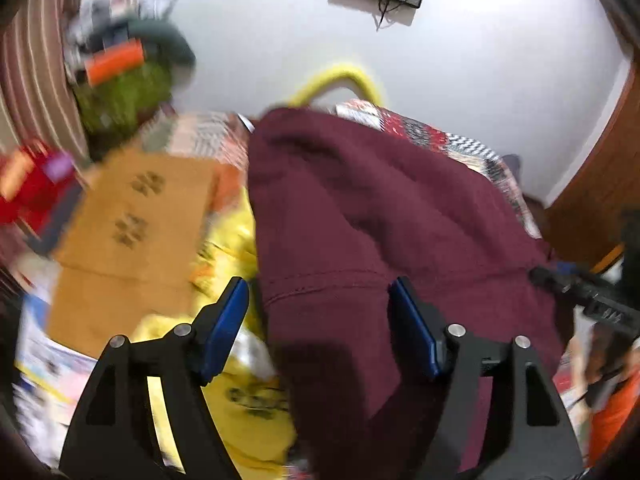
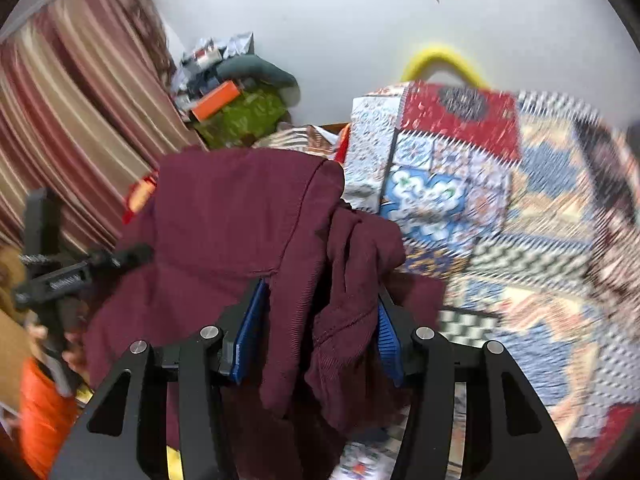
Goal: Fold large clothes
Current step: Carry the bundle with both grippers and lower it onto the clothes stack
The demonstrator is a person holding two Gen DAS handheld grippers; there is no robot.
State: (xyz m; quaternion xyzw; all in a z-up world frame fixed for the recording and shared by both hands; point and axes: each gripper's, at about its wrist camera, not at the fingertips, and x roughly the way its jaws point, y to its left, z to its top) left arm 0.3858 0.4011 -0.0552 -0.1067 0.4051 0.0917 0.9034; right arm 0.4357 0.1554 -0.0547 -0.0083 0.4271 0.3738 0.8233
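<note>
A large maroon sweatshirt [image 1: 360, 200] lies spread over a patterned bed quilt [image 1: 472, 148]. My left gripper [image 1: 318, 292] hovers at its near hem, jaws wide apart, blue pads clear of the cloth. In the right wrist view the same sweatshirt [image 2: 224, 208] is heaped, and a bunched fold with a ribbed cuff [image 2: 344, 320] hangs loosely between the blue pads of my right gripper [image 2: 320, 312]. Those jaws stand partly apart. The fold drapes over the right finger. I see no firm pinch.
The quilt [image 2: 500, 200] stretches off to the right. To the left are a brown cardboard box [image 1: 132, 216], yellow cloth [image 1: 248, 400], a striped curtain [image 2: 80, 100] and a clutter pile with a green bag [image 2: 244, 116]. A yellow hoop [image 2: 440, 60] leans on the white wall.
</note>
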